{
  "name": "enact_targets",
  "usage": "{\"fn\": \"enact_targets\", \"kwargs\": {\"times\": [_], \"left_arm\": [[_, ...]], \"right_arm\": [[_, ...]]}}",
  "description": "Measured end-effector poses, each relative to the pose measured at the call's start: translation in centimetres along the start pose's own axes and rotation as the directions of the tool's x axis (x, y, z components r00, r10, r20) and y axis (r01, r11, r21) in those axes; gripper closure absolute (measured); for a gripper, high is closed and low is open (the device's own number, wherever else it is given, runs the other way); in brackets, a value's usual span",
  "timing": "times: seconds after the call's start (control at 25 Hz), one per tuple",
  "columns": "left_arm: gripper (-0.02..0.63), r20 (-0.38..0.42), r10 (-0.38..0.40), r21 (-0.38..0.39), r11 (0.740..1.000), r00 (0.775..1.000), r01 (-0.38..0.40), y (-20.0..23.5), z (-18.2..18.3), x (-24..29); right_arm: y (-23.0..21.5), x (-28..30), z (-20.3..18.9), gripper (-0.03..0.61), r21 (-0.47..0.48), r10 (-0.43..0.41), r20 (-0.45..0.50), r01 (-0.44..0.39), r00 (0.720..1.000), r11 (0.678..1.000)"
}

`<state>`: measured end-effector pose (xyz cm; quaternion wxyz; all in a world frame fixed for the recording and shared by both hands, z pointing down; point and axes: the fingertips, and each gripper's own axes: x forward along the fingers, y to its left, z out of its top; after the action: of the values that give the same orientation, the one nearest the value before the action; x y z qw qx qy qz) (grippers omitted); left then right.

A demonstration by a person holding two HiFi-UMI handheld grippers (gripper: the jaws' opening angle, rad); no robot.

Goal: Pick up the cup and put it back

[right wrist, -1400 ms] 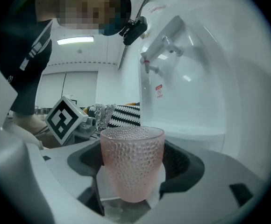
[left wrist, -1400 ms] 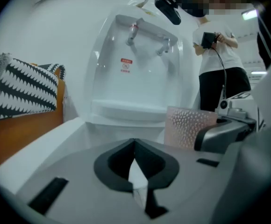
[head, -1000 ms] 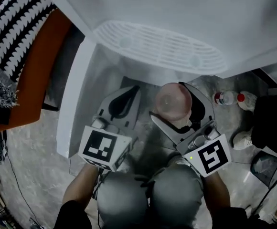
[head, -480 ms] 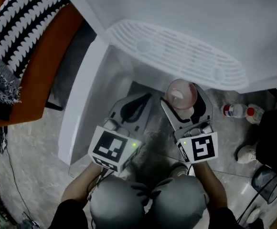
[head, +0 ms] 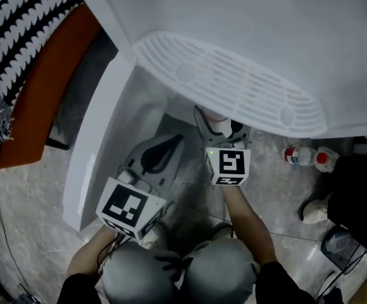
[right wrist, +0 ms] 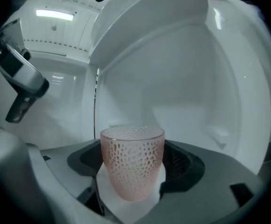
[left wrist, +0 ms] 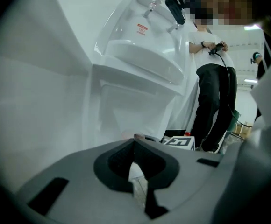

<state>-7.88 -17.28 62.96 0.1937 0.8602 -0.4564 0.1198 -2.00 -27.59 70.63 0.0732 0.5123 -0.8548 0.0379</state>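
The right gripper (right wrist: 133, 150) has the pink cup (right wrist: 132, 171) pinched between its jaws. The cup is upright, open end up, with a dotted pattern all over its sides. From above, that gripper reaches in under the edge of a white slotted shelf (head: 234, 84), so most of the cup is hidden there; only the marker cube and the arm behind it are in plain sight. Curved white walls fill the space behind the cup.

The left gripper (left wrist: 134, 141) hangs lower and to the left, just beside the right one but not touching it. Its jaws are pressed together at the tips and grip nothing — a sliver of floor (head: 31, 233) shows through the gap lower down. It points at a white unit (left wrist: 140, 64).

A person (left wrist: 210, 92) in dark trousers stands beyond. A bottle (head: 300, 155) lies on the floor to the right.
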Motion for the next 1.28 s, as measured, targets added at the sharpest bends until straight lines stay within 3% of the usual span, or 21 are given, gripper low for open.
{"fn": "enact_targets", "kwargs": {"times": [0.4, 0.72, 0.96, 1.28], "left_arm": [[0.601, -0.006, -0.012, -0.018, 1.000, 1.000, 0.012, 0.2, -0.5, -0.7], [0.601, -0.011, -0.015, -0.015, 1.000, 1.000, 0.015, 0.6, -0.5, -1.0], [0.601, -0.005, -0.010, -0.015, 1.000, 1.000, 0.010, 0.2, -0.4, -1.0], [0.601, -0.004, 0.018, -0.007, 1.000, 1.000, -0.018, -0.7, 0.4, -0.9]], "right_arm": [[-2.8, 3.9, -3.1, 0.193, -0.044, -0.086, -0.051, 0.084, 0.995, 0.996], [-3.8, 5.4, -5.0, 0.193, -0.018, -0.116, -0.096, 0.115, 0.989, 0.993], [-2.8, 5.0, -4.3, 0.192, -0.018, -0.063, -0.072, 0.061, 0.995, 0.998], [-3.5, 1.6, -2.2, 0.192, 0.032, -0.066, -0.055, 0.068, 0.996, 0.997]]}}
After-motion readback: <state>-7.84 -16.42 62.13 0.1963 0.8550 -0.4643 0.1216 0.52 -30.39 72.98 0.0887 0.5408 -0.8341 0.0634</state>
